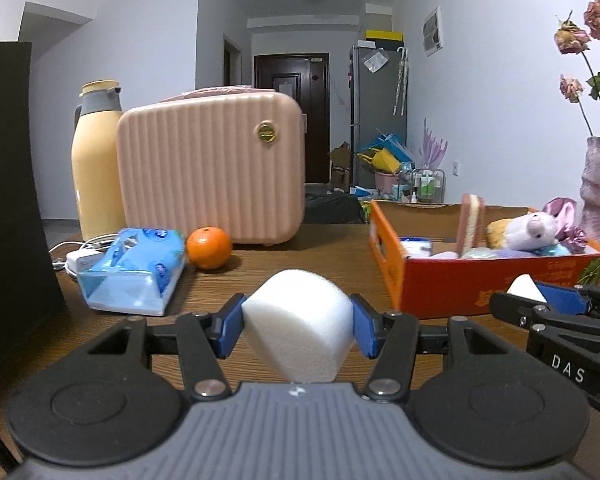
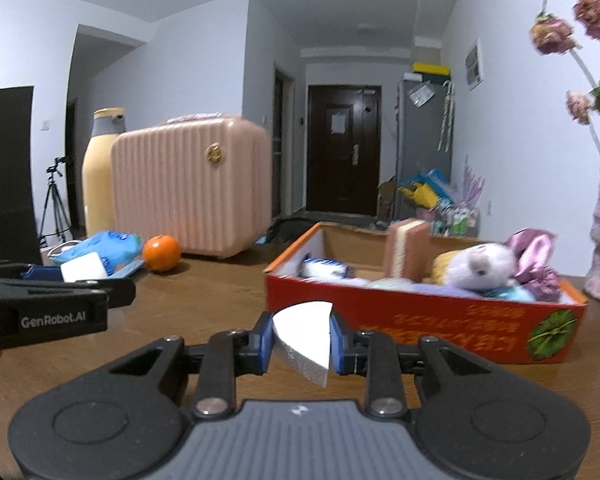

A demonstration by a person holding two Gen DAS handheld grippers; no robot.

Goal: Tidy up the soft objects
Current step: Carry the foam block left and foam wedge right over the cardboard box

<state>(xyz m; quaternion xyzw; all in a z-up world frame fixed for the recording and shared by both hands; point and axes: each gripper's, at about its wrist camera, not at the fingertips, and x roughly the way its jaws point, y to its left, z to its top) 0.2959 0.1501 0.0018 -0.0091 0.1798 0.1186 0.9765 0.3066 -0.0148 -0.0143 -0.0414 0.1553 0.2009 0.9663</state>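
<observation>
Foam block (image 1: 300, 322) sat clamped in my left gripper (image 1: 298, 326); my right gripper (image 2: 302, 340) pinched a thin foam wedge (image 2: 306, 336). Both hung above the table (image 1: 320, 256), near the orange cardboard box (image 2: 420, 320) at right, where a plush bunny (image 2: 480, 266) and sponges already lay.

The letters "DAS" stand in white on the black body of the right gripper (image 1: 540, 300), seen at the right edge of the left wrist view. "GenRobot.AI" stands in white on the black side of the left gripper (image 2: 82, 276), at the left of the right wrist view. The red cardboard box (image 2: 420, 320) carries orange characters along its long side, printed upside down and too blurred to read.
</observation>
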